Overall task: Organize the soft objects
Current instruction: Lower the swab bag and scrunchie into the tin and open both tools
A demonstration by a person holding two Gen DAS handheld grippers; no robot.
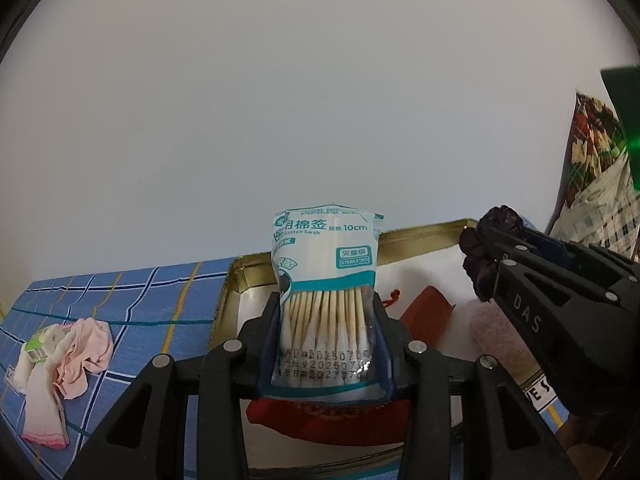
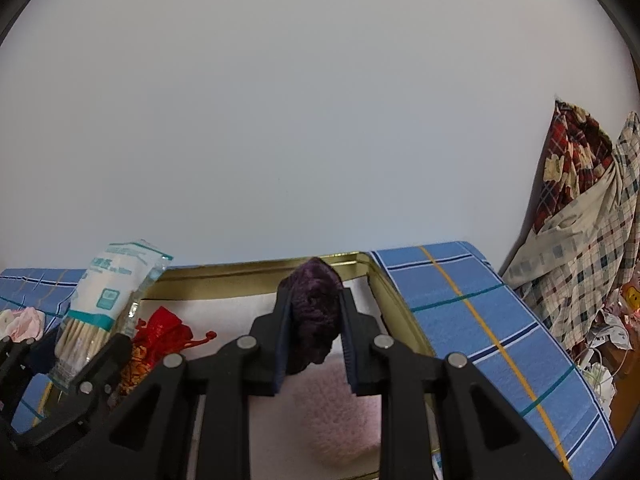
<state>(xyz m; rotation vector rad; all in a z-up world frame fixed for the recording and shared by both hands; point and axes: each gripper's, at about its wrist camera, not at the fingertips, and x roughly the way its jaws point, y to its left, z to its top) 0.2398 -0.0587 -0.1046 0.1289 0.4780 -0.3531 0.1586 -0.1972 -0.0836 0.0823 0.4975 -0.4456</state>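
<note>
While it is held up over the gold tin, the left gripper squeezes a crinkly plastic bag of cotton swabs standing upright between its jaws. Just beside it, the right gripper pinches a fuzzy purple scrunchie (it looks bumpy and soft). Below lie a red pouch and a fluffy pink cloth inside the tin. Pink underwear sits well apart on the blue checked sheet.
</note>
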